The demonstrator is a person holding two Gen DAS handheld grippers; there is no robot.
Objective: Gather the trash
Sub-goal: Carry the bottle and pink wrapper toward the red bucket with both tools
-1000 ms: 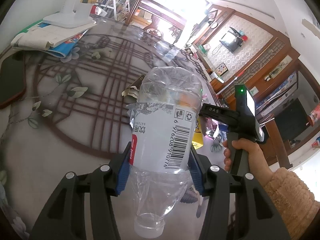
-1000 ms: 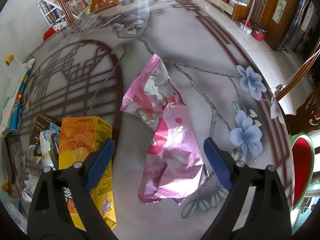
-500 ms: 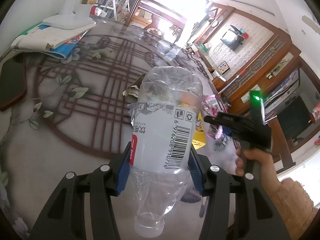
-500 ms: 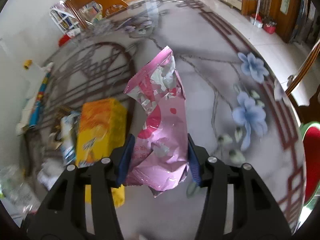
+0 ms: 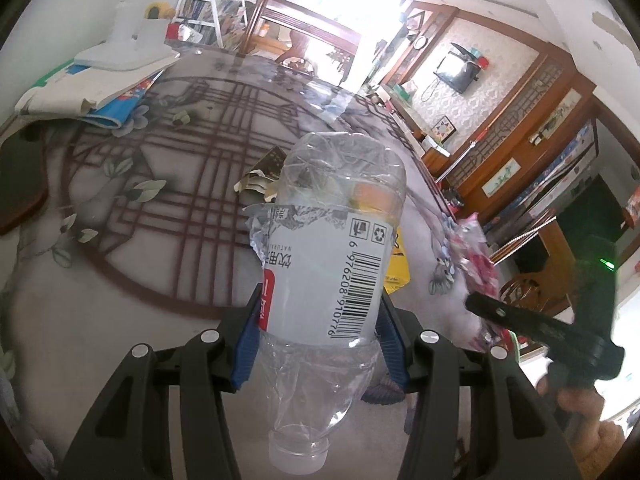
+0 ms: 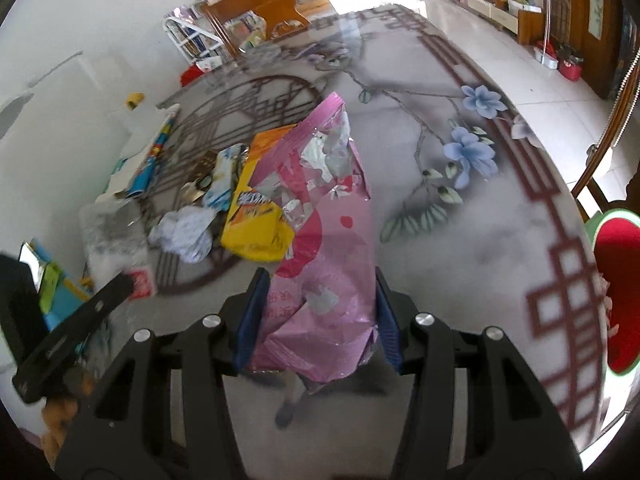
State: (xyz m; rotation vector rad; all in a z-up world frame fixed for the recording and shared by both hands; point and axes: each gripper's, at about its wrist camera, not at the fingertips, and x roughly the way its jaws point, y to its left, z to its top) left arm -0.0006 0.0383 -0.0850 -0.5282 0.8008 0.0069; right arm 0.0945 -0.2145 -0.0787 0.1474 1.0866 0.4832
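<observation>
My left gripper (image 5: 318,344) is shut on a crushed clear plastic bottle (image 5: 332,248) with a white barcode label, held above the round table, neck toward the camera. My right gripper (image 6: 318,320) is shut on a pink foil snack bag (image 6: 324,240) and holds it lifted off the table. The pink bag also shows at the right of the left wrist view (image 5: 474,256). On the table lie a yellow carton (image 6: 256,216), a crumpled white paper (image 6: 182,232), a blue-white wrapper (image 6: 222,176) and a dark torn packet (image 5: 268,168).
The glass-topped round table (image 6: 460,240) has a dark lattice and flower pattern. Books and a white stand (image 5: 100,76) lie at its far left edge. A red chair seat (image 6: 616,292) stands beyond the table's right edge. Wooden cabinets line the far wall.
My right gripper closed on the pink bag and lifted it up and back from the table. My left gripper kept holding the bottle, nearly still.
</observation>
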